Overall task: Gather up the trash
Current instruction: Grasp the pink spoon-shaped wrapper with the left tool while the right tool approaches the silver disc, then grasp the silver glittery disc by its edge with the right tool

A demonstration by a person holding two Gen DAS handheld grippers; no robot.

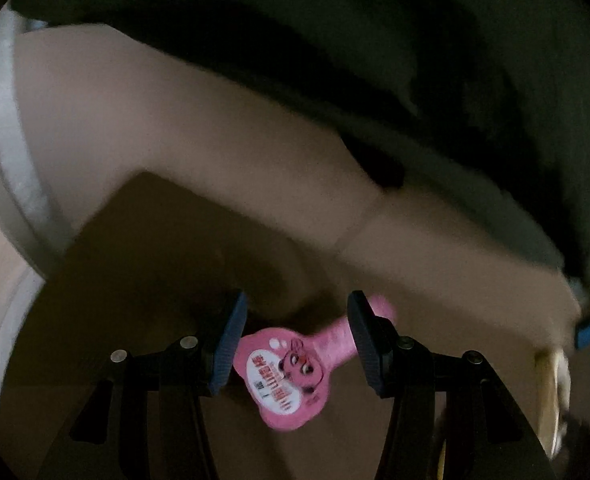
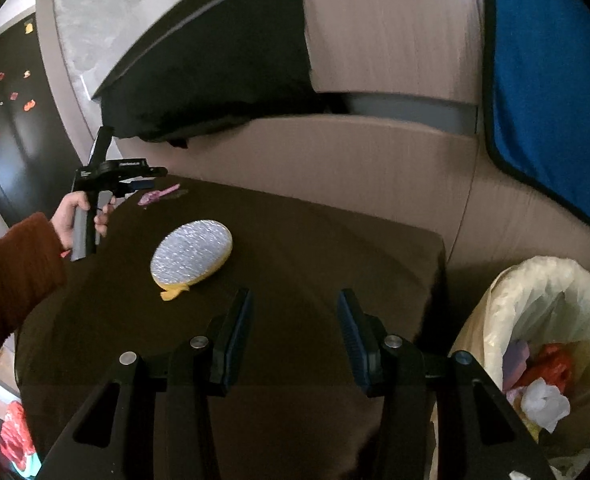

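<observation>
While left tool [image 1: 297,344] hovers open, pink wrapper [image 1: 291,368] lies flat, apparently diagonal, narrow end up-right

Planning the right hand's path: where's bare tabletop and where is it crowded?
Bare: the dark table between the silver-and-yellow pad and the edge by the trash bin. Crowded: the far-left corner, where the open left gripper hovers over the pink wrapper.

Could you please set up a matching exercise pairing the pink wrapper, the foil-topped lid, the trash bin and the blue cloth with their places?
Things:
1. pink wrapper
2. foil-topped lid
3. trash bin
4. blue cloth

Places:
A. draped over the sofa back
B. on the floor beside the dark table
C. between the left hand-held gripper's open fingers
D. mid-table, untouched

Pairs: 1-C, 2-D, 3-B, 4-A
</observation>
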